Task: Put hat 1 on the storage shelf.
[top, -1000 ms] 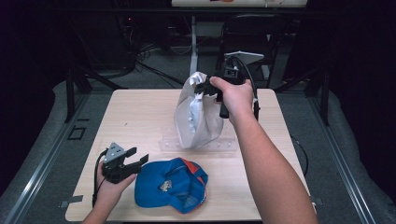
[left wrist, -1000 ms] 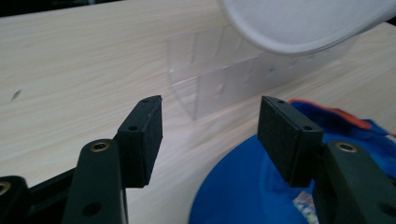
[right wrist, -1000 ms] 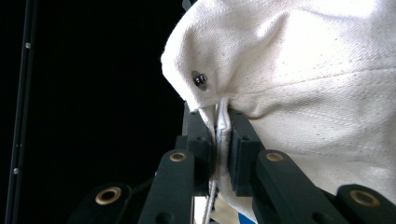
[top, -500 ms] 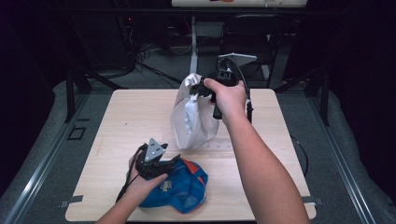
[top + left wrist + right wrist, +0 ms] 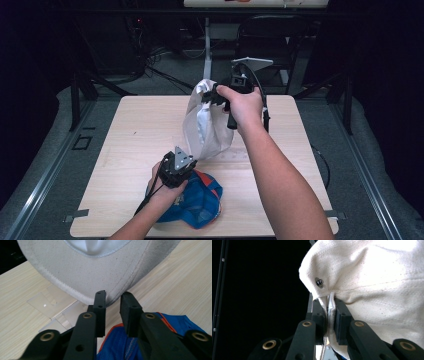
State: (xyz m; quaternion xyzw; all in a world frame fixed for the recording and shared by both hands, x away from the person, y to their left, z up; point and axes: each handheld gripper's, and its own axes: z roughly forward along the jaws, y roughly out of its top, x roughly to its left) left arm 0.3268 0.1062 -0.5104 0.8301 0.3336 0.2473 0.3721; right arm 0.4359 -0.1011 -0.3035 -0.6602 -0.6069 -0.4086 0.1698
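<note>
My right gripper (image 5: 215,95) is shut on the rear edge of a white cap (image 5: 205,125) and holds it up over the middle of the table. In the right gripper view the cap's cloth (image 5: 374,277) is pinched between the jaws of that gripper (image 5: 330,303). My left gripper (image 5: 192,161) is open at the cap's low brim. In the left gripper view the brim edge (image 5: 87,272) lies just at the tips of the open gripper (image 5: 112,296). A blue cap with orange trim (image 5: 200,200) lies under my left hand near the front edge.
The light wooden table (image 5: 140,130) has a flat clear plastic piece (image 5: 57,307) lying on it beneath the white cap. A chair (image 5: 280,45) and cables stand on the dark floor behind the table.
My left gripper moved right from the front left of the table, over the blue cap, up to the white cap's brim. The right gripper kept its hold on the white cap.
</note>
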